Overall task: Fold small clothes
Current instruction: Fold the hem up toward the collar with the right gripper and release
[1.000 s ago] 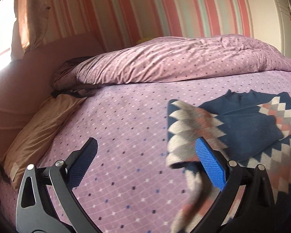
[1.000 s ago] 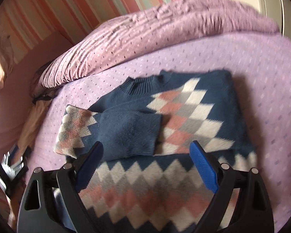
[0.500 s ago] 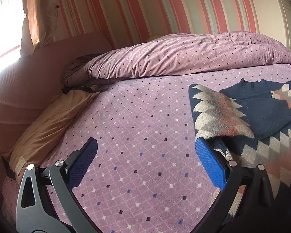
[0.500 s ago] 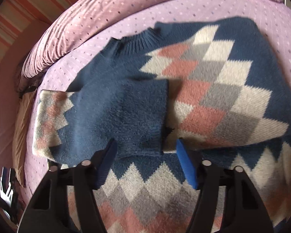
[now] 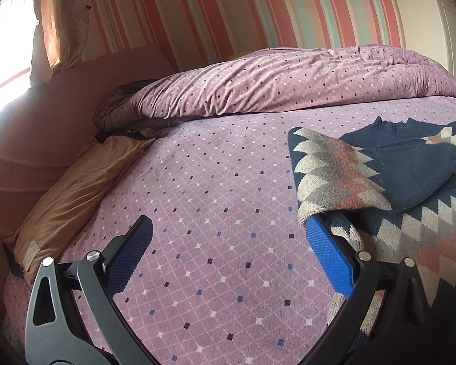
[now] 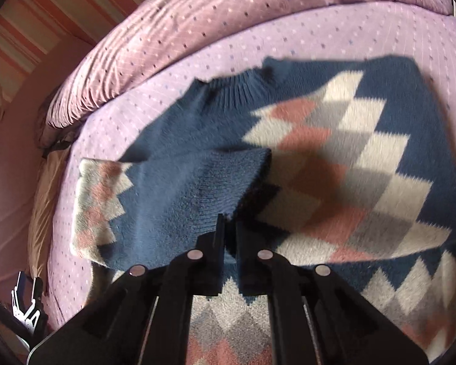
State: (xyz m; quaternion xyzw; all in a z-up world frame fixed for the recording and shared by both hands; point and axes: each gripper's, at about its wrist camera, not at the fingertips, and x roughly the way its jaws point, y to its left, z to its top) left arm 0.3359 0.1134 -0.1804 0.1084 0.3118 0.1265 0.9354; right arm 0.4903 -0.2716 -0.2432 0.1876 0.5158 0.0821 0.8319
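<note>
A navy sweater [image 6: 364,152] with white, pink and grey diamonds lies flat on the purple bed; it also shows at the right of the left wrist view [image 5: 380,182]. Its left sleeve [image 6: 173,203] is folded across the chest. My right gripper [image 6: 229,228] is shut on the sleeve's navy cuff. My left gripper [image 5: 228,243] is open and empty, low over the bed at the sweater's left edge, its right finger [image 5: 328,258] just under the folded sleeve's edge.
A rumpled purple duvet [image 5: 288,85] lies across the back of the bed. A tan pillow [image 5: 76,194] sits at the left against a pink headboard [image 5: 45,127]. Striped wall behind. Bare purple sheet [image 5: 212,197] stretches left of the sweater.
My right gripper dropped toward the sweater and closed on the sleeve cuff. My left gripper, still open, let the sleeve fall and drew back to the left.
</note>
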